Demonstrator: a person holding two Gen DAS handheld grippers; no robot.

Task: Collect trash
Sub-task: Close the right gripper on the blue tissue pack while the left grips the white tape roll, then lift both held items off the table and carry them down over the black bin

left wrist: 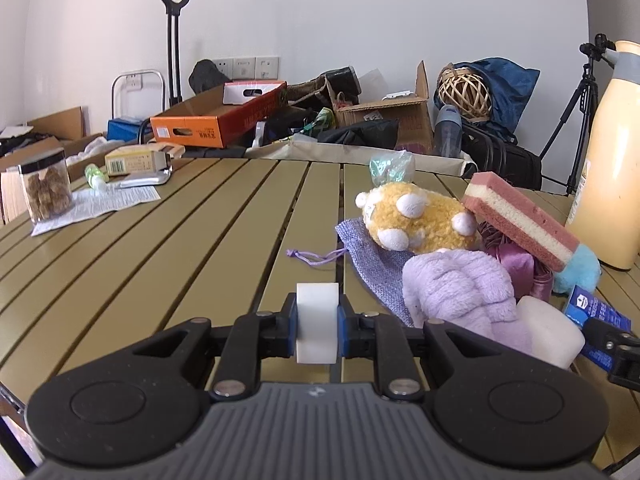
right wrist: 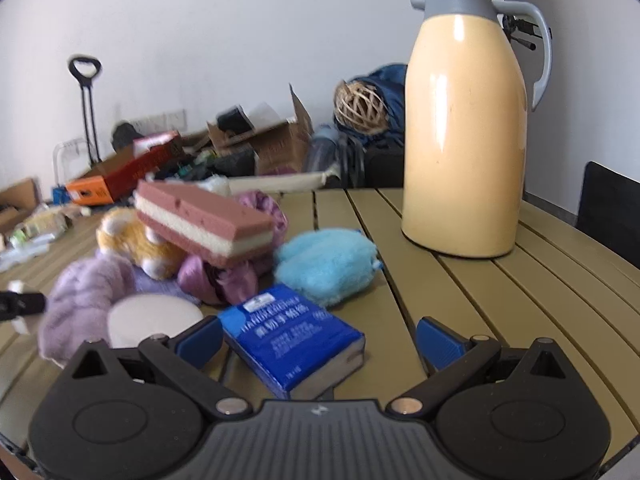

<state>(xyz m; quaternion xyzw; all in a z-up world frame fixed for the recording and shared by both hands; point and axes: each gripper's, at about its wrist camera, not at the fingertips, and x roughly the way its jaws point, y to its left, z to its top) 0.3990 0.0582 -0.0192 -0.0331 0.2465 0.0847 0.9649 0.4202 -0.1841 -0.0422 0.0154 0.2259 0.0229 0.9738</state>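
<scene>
My left gripper (left wrist: 317, 322) is shut on a small white block (left wrist: 316, 300), held upright between the blue pads just above the slatted olive table (left wrist: 160, 260). My right gripper (right wrist: 318, 338) stands open low over the table. A blue tissue pack (right wrist: 292, 332) lies flat between its fingers, nearer the left pad, with a wide gap to the right pad; neither pad presses on it. A white round pad (right wrist: 154, 316) lies just left of the pack, against a purple plush (right wrist: 80, 296). The right gripper's tip (left wrist: 612, 340) shows at the right edge of the left wrist view.
A pile sits in mid-table: yellow plush (left wrist: 416, 216), pink-and-cream sponge (left wrist: 520, 216), lilac drawstring bag (left wrist: 372, 260), light blue fluffy ball (right wrist: 326, 264). A tall cream thermos (right wrist: 464, 120) stands at the right. At the far left are a snack jar (left wrist: 44, 188), a leaflet (left wrist: 100, 204) and a small box (left wrist: 136, 160).
</scene>
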